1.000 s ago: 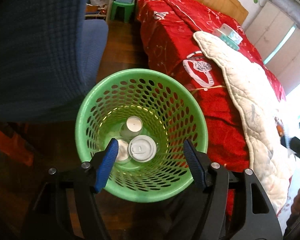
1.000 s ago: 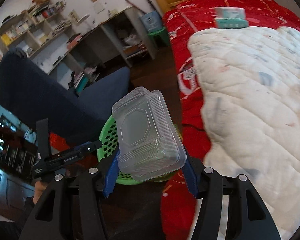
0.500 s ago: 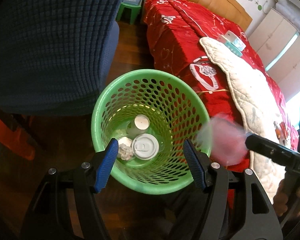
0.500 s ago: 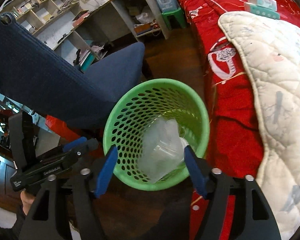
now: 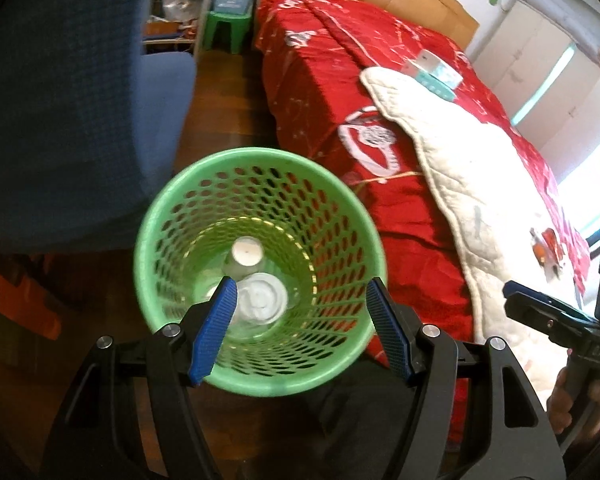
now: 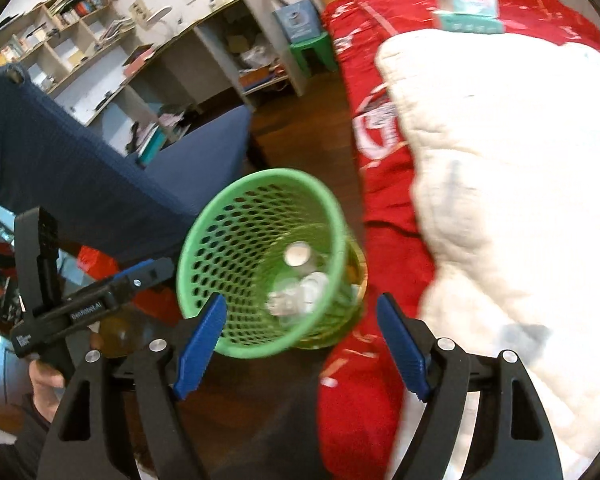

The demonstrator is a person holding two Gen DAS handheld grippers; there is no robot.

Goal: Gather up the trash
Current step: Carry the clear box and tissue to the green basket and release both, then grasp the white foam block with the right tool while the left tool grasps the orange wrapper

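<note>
A green perforated waste basket stands on the wooden floor between a blue chair and a red bed; it also shows in the right wrist view. Inside lie white cups and lids and a clear plastic container, seen blurred in the right wrist view. My left gripper is open and empty just above the basket's near rim. My right gripper is open and empty, above and to the right of the basket.
A blue fabric chair stands left of the basket. A bed with a red cover and a white quilt lies to the right, with a tissue box on it. A desk and shelves are behind.
My right gripper let go of the clear plastic container, which dropped into the basket, and has drawn back to the right. My left gripper stayed open over the basket.
</note>
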